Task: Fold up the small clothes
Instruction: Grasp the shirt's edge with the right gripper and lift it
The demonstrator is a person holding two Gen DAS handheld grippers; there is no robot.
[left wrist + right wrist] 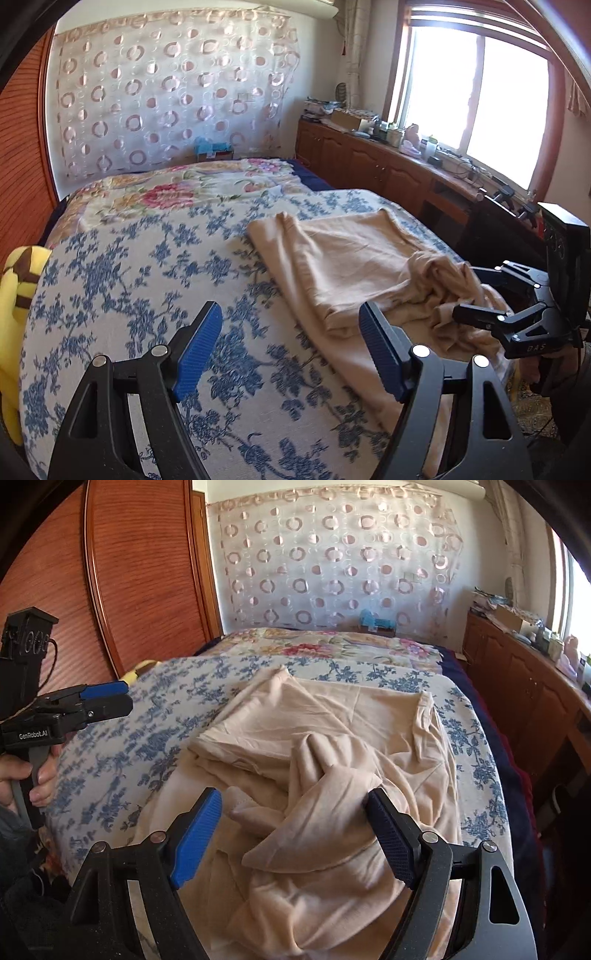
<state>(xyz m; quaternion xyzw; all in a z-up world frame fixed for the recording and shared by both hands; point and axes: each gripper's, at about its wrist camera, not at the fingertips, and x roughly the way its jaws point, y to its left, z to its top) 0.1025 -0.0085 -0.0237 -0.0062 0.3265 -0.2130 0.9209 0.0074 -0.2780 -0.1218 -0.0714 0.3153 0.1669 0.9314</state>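
A beige garment (369, 266) lies partly folded and rumpled on the blue-flowered bedspread (129, 280); it also shows in the right wrist view (332, 746). My left gripper (291, 350) is open and empty above the bedspread, just left of the garment's near edge. My right gripper (295, 838) is open and hovers over the bunched near part of the garment. In the left wrist view the right gripper (480, 291) stands open at the garment's right side. In the right wrist view the left gripper (122, 698) is off to the left of the garment.
A yellow plush toy (14, 295) lies at the bed's left edge. A floral quilt (177, 192) covers the far end of the bed. A wooden cabinet (369, 162) with clutter runs along the right under the window. A wooden wardrobe (122, 572) stands at the left.
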